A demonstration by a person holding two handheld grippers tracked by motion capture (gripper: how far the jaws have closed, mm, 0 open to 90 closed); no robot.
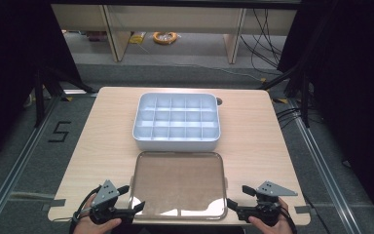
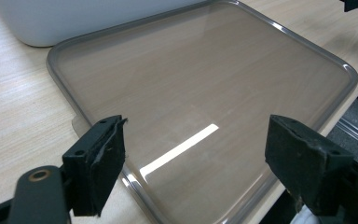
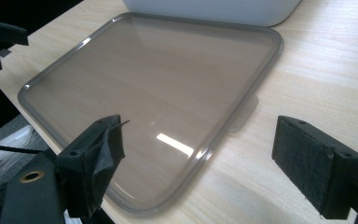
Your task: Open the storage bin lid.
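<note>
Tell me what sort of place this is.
Probably a lab or recording workspace, not a home: a lone wooden table stands between metal floor rails, dark curtains hang at both sides, and loose cables trail on the grey floor beyond. A number 5 is taped there.

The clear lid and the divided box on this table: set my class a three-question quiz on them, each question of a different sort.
1. True or false: the clear lid sits closed on the white divided box.
2. Which lies nearer the person: A the lid, B the box?
3. How do the left tongs and right tongs stand relative to the lid?

Key:
1. False; it lies flat on the wooden table, in front of the box.
2. A.
3. One at each near corner, both open, gripping nothing.
</note>
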